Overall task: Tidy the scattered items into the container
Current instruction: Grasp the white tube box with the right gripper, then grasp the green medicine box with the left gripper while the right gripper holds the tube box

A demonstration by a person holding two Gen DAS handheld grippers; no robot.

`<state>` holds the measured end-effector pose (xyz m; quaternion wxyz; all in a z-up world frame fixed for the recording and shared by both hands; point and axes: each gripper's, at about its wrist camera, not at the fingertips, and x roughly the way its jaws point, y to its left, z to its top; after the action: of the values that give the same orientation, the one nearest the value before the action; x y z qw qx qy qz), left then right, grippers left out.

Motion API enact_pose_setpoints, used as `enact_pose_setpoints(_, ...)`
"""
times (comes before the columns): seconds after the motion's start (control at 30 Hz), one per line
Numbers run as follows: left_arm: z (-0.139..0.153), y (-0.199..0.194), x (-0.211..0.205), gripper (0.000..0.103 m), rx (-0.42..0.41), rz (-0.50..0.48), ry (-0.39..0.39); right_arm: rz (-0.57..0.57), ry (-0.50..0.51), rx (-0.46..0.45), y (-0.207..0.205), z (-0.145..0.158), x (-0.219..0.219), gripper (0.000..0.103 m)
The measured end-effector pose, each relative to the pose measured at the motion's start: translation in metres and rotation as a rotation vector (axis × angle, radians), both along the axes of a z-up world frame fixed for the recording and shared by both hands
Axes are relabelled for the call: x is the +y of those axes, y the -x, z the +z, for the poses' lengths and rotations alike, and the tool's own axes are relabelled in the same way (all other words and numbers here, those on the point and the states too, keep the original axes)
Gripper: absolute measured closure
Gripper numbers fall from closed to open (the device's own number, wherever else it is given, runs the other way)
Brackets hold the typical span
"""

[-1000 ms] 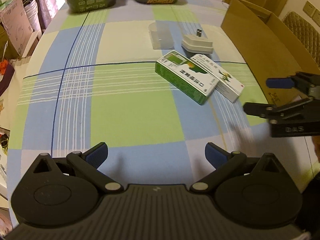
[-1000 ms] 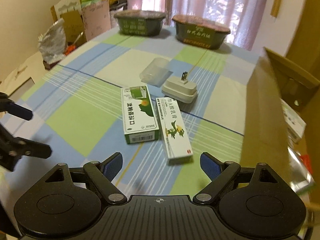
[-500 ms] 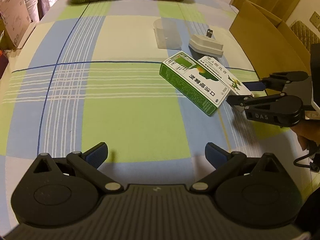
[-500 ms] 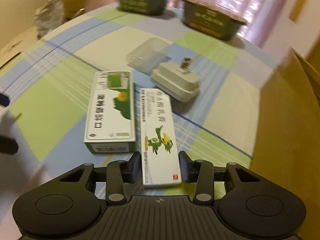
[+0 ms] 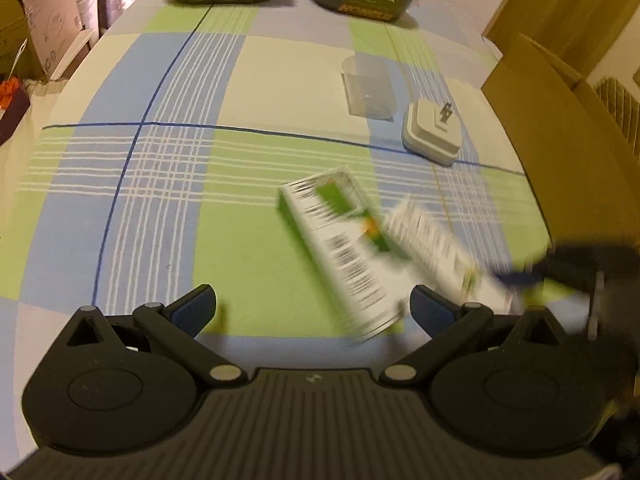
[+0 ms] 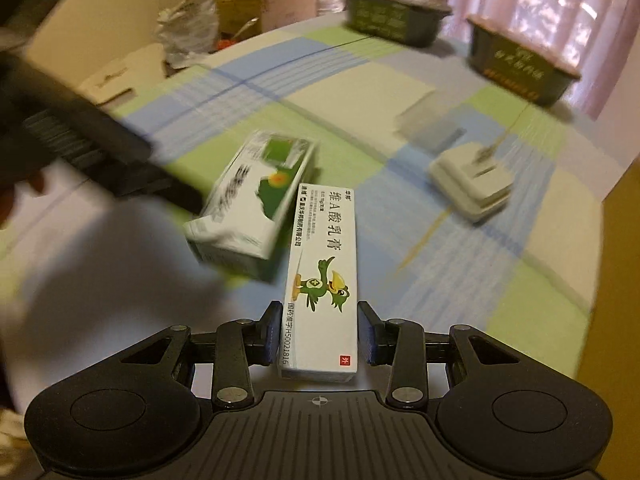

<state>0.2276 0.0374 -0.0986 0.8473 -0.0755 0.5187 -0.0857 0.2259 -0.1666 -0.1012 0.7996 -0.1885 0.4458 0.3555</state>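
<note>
The right gripper (image 6: pixel 319 332) clamps the white ointment box (image 6: pixel 322 276) while the left gripper (image 5: pixel 312 308) hangs spread open; next, I judge, comes carrying it to the cardboard box (image 5: pixel 560 120) at the table's right edge.

The left gripper (image 5: pixel 306 308) hung open above the checked cloth (image 5: pixel 160 200). A green box (image 5: pixel 336 248) lay blurred just ahead, a white box (image 5: pixel 444 252) beside it, its near end at the blurred right gripper (image 5: pixel 560 276). Beyond lay a white plug (image 5: pixel 432 136) and clear cup (image 5: pixel 368 88); a carton (image 5: pixel 560 120) stood right.
</note>
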Motion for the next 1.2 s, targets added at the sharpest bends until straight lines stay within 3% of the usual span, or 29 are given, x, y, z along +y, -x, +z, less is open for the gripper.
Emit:
enact_pose_setpoints(0.13, -0.002, -0.005, -0.011, 0.002, -0.005, 0.004, -0.027, -0.031, -0.022, 0.025, 0.029, 0.001, 0.001, 0.062)
enact_pose_setpoints(0.27, -0.005, -0.014, -0.02, 0.002, -0.015, -0.035, -0.105, -0.208, -0.018, 0.012, 0.029, 0.002, -0.016, 0.062)
enact_pose_setpoints(0.4, -0.012, -0.028, -0.029, 0.019, 0.005, -0.146, -0.185, -0.272, 0.022, -0.011, 0.026, 0.0, -0.026, 0.061)
enact_pose_setpoints(0.6, -0.015, -0.042, -0.035, 0.05, 0.053, -0.243, -0.222, -0.315, 0.032, -0.044, 0.026, -0.003, -0.031, 0.061)
enact_pose_setpoints(0.87, -0.012, -0.04, -0.034, 0.051, 0.067, -0.31, -0.224, -0.318, 0.024, -0.045, 0.021, -0.005, -0.03, 0.06)
enact_pose_setpoints(0.97, -0.011, -0.034, -0.031, 0.051, 0.069, -0.339, -0.207, -0.316, 0.017, -0.045, 0.012, -0.003, -0.029, 0.029)
enact_pose_setpoints(1.2, -0.011, -0.022, -0.03, 0.051, 0.072, -0.379, -0.229, -0.297, 0.003, -0.029, -0.009, -0.001, -0.021, 0.029)
